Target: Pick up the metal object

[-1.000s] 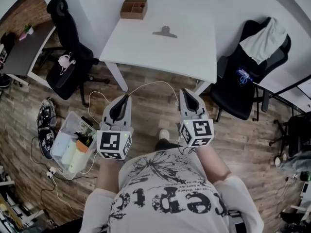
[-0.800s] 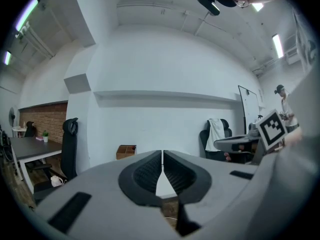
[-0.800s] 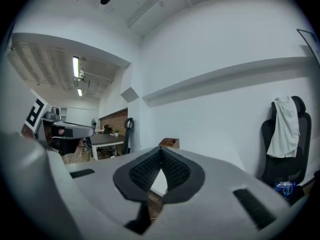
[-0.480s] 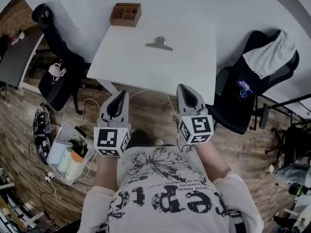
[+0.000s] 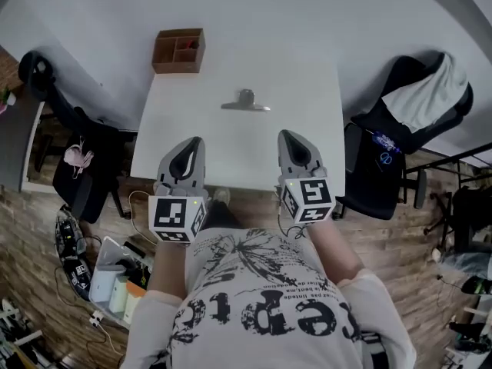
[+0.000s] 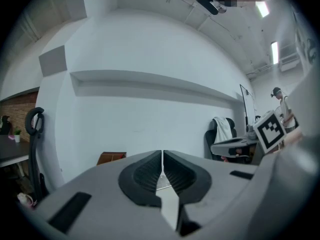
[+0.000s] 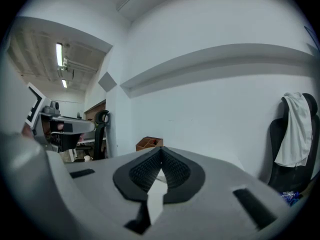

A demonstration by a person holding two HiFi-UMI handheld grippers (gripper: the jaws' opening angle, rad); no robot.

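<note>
A metal clip (image 5: 246, 102) lies flat on the white table (image 5: 307, 129), toward its far middle. Both grippers hover over the table's near edge, well short of the clip. My left gripper (image 5: 191, 146) is shut with nothing between its jaws; the left gripper view shows the jaws (image 6: 162, 160) meeting, a sliver of the clip behind them. My right gripper (image 5: 290, 138) is also shut and empty, its tip (image 7: 160, 153) closed in the right gripper view.
A brown wooden organizer box (image 5: 178, 50) stands at the table's far left corner. Black office chairs flank the table: one at left (image 5: 54, 110), one at right (image 5: 415, 121) with a white cloth on its back. A bin with bottles (image 5: 115, 283) sits on the floor.
The view has moved forward toward the table. Both grippers now reach over the table's near edge, where before they hung over the wooden floor. Jaws stayed shut.
</note>
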